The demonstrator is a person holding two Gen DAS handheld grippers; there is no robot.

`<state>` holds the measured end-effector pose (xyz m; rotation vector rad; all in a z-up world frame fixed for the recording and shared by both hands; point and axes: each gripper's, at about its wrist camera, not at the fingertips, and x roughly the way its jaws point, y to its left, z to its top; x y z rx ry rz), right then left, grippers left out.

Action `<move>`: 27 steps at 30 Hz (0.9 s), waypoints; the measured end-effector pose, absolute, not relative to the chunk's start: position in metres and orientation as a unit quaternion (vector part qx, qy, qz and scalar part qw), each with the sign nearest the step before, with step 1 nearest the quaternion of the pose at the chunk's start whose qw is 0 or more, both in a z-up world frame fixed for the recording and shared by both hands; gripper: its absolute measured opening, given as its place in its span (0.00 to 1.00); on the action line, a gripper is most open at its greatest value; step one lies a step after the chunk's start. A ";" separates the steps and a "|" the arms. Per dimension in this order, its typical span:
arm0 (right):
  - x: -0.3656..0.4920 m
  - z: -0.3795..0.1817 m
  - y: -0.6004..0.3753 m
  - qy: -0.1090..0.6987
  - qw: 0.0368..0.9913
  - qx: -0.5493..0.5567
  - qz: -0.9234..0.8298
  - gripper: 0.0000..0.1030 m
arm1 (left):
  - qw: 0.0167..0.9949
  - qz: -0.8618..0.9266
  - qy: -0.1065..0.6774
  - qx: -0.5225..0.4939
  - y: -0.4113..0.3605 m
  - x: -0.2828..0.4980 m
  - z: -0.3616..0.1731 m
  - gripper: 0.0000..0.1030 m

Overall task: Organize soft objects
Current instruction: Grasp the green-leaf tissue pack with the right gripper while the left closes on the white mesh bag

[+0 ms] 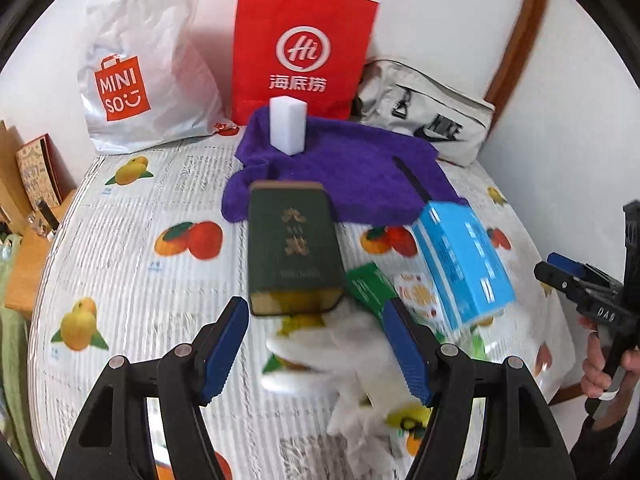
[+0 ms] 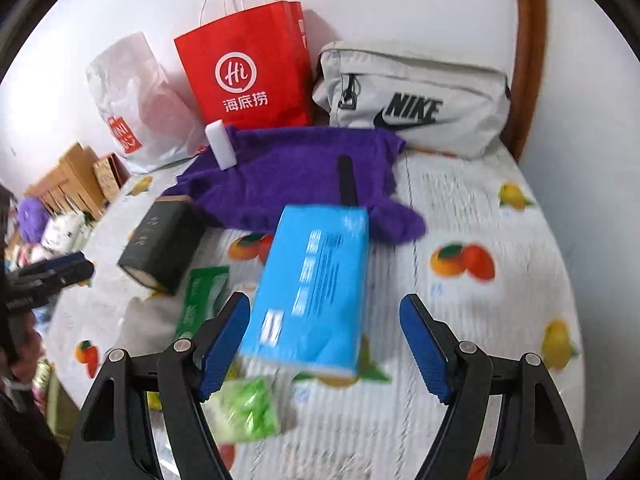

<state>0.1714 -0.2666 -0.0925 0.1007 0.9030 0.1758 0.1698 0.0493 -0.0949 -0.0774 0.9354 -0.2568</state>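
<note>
Purple terry-cloth towel lies crumpled at the far end of the table, flat on the fruit-print white tablecloth, just in front of the bags. White rectangular sponge block stands upright on its back edge; a thin black stick lies across its right part.

Nearer the camera: dark green rectangular box with gold lettering, light blue rectangular tissue pack, small green packet, all on the cloth. White fluffy item under the left claw, blurred, can't identify.

Back row against the white wall: white plastic Miniso bag, red paper bag with white handles, grey Nike pouch. Curved brown wooden frame at right.

Left gripper: jaws apart, nothing clamped. Right gripper: jaws apart, blue pack between them but pads not pressing it.
</note>
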 end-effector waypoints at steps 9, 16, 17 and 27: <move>0.124 -0.142 -0.237 0.463 0.873 0.034 0.150 0.75 | 0.878 -0.129 0.455 -0.068 0.045 0.131 -0.124 0.66; 0.116 -0.164 -0.214 0.461 0.859 0.051 0.218 0.77 | 0.874 -0.135 0.461 -0.071 0.047 0.116 -0.140 0.66; 0.116 -0.165 -0.212 0.460 0.858 0.052 0.225 0.80 | 0.873 -0.138 0.462 -0.074 0.048 0.115 -0.141 0.66; 0.138 -0.193 -0.201 0.479 0.850 0.061 0.209 0.82 | 0.865 -0.156 0.473 -0.063 0.038 0.121 -0.151 0.66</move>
